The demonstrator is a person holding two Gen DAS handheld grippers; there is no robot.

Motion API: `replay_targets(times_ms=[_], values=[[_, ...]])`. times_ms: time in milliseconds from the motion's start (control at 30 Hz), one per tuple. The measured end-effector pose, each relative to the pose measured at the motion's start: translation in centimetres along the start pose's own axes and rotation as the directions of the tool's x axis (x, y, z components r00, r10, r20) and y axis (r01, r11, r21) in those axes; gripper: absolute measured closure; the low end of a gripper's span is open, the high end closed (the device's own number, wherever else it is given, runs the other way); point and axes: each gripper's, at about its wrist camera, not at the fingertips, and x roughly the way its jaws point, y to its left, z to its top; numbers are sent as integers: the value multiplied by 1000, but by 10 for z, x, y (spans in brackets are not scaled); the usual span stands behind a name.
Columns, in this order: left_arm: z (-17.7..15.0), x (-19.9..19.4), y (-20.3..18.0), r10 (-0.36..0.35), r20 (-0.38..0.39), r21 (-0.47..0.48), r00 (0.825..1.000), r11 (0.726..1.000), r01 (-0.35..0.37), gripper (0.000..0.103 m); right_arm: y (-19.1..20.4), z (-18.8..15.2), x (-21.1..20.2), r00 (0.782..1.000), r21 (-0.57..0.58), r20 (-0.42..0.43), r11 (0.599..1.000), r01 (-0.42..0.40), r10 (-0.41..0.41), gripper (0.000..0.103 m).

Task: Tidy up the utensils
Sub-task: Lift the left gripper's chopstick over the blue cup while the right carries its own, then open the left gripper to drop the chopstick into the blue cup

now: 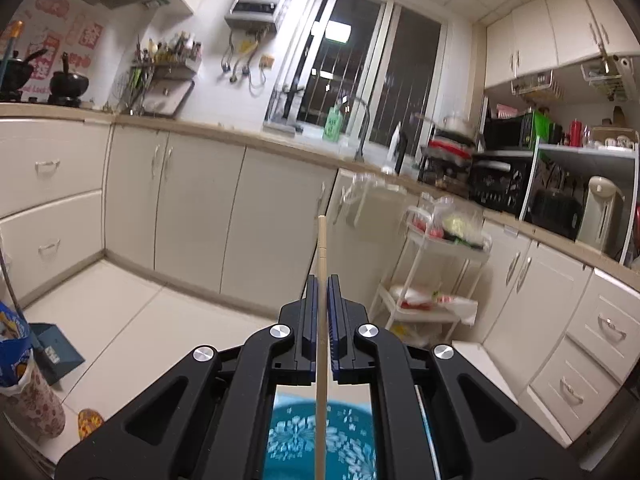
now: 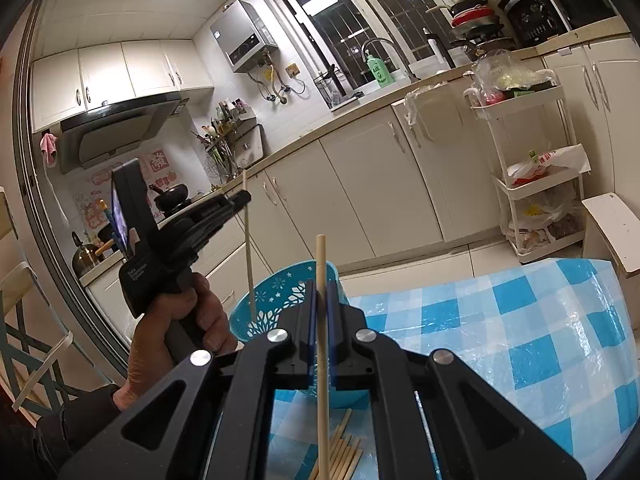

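Both chopsticks' lower ends (image 1: 321,420) (image 2: 322,400) run out of frame, tips unseen

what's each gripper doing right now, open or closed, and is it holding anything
Left gripper: closed on a chopstick, upright over the blue basket.
Right gripper: closed on another chopstick.

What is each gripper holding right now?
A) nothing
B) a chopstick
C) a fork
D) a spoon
B: the left gripper pinches one upright chopstick, and the right gripper pinches another chopstick, above the blue basket.
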Motion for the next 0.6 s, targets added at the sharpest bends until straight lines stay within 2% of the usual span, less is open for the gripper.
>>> replay_targets(times_ms=[300,433,500,567,600], values=[[-32,0,7,29,-92,31,995,999,-26,98,0,0,-1,1000,4,0,1000,-4,4,97],[-41,1,18,39,-159,20,987,999,-36,96,5,4,1,1000,1,5,1000,-17,17,97],[-44,-5,27,52,-172,4,984,999,-52,88,10,9,4,999,1,15,999,-33,33,97],[-45,-18,37,73,-162,-5,984,997,-74,69,15,15,8,998,2,26,999,-51,51,97],[-46,-25,41,84,-153,-9,985,996,-86,65,18,21,11,997,6,36,998,-63,62,97]])
